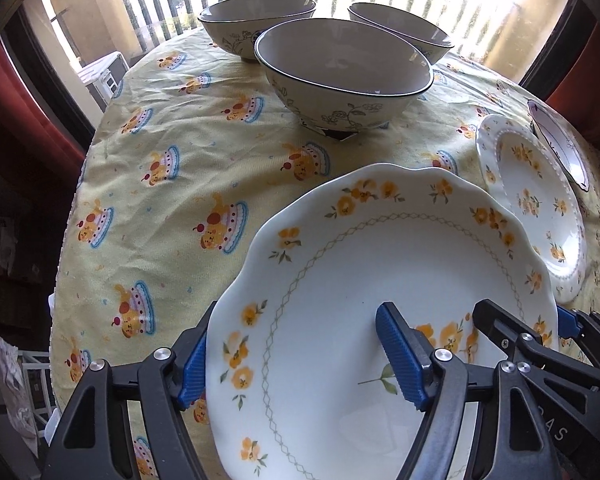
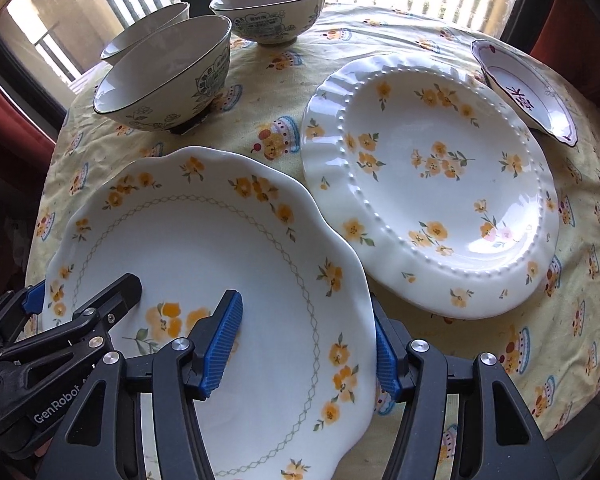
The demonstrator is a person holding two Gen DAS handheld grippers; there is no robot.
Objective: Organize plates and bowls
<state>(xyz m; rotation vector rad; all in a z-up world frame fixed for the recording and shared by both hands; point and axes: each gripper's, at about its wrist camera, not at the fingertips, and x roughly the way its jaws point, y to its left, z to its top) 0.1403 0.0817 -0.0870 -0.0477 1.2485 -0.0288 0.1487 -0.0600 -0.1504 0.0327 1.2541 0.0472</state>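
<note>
Scalloped plate (image 1: 380,280), white with yellow flowers and a lattice ring, was seen lifted at the near edge of a round table covered by a yellow tablecloth (image 1: 172,152) printed with cakes. The plate's rim was straddled by both tools. The left gripper (image 1: 296,364) was placed over the plate's left rim, one blue pad outside and below the edge, the other above the plate's face. The right gripper (image 2: 304,344) was placed likewise over the opposite rim. In both, the fingers were set apart with the rim between them; whether the pads pressed on the china could not be told. In each wrist view the other gripper's black frame was seen at the far side of the same plate.

Just beside the scalloped plate, on its right, a beaded plate (image 2: 432,184) with a fluted rim and yellow flowers lay flat on the cloth; the scalloped rim appeared to overlap its near-left edge in the right wrist view. Beyond it, near the table's right edge, a small purple-rimmed dish (image 2: 528,96) was seen, tilted. At the far side, three floral bowls (image 1: 344,68) with dark rims stood upright and close together, the nearest directly behind the held plate. Behind the table, a window with a balcony railing (image 1: 160,4) and red curtains (image 1: 24,120) were visible.
</note>
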